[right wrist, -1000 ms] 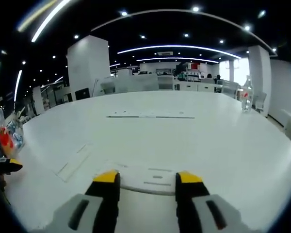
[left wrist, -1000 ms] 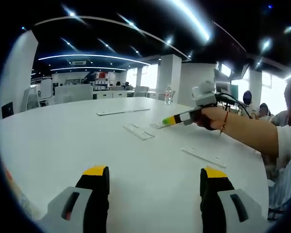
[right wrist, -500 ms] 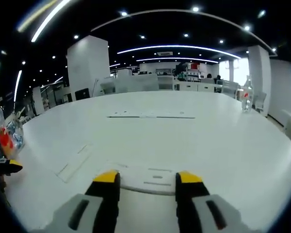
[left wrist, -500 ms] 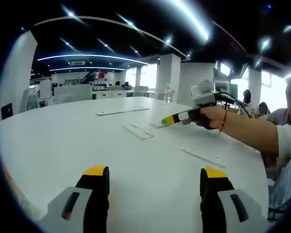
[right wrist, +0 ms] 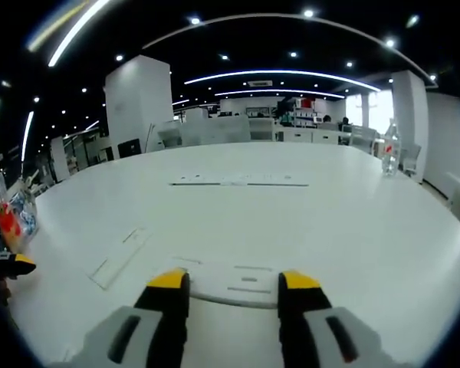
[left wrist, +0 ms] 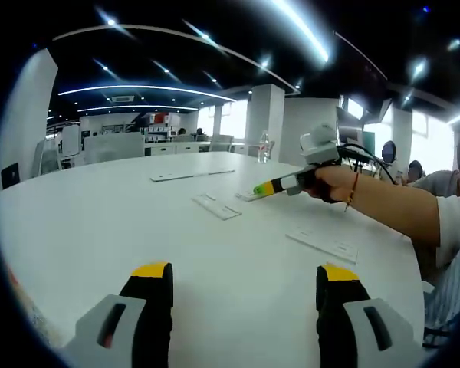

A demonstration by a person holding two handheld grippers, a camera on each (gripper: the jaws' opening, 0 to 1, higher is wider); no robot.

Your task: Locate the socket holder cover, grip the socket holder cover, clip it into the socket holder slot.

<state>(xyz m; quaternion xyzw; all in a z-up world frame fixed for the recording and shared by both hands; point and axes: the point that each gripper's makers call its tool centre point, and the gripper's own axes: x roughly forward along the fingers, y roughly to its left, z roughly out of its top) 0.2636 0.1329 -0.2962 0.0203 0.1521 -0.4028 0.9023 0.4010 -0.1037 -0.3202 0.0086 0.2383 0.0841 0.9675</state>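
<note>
The right gripper (right wrist: 234, 282) sits low over the white table (right wrist: 353, 207), jaws parted with a gap between the yellow tips and closed on nothing. A flat white plastic piece with small slots (right wrist: 234, 282) lies just past and between those tips, and I take this for the socket holder cover, so the low, level pose looks like a line-up for a pinch on its near edge (whether the tips already touch it cannot be told). In the left gripper view the same tool (left wrist: 287, 184) reaches in from the right in the person's hand (left wrist: 333, 184), its tip at the pale piece (left wrist: 249, 197).

The left gripper (left wrist: 245, 280) hangs over bare table, jaws spread wide and empty, well apart from the parts; it seems to be waiting its turn.

Around, from big to small: the round table takes up most of both views, with an open office hall behind. A long white strip (right wrist: 238, 182) lies farther out, probably the socket holder or another rail. A narrower flat strip (right wrist: 121, 257) lies to the left of the right gripper, and in the left gripper view two more strips rest near the cover (left wrist: 216, 207) and nearer the person (left wrist: 322, 245). A clear bottle (right wrist: 389, 157) stands at the far right edge. Nothing lies between the right gripper's jaws and the cover.
</note>
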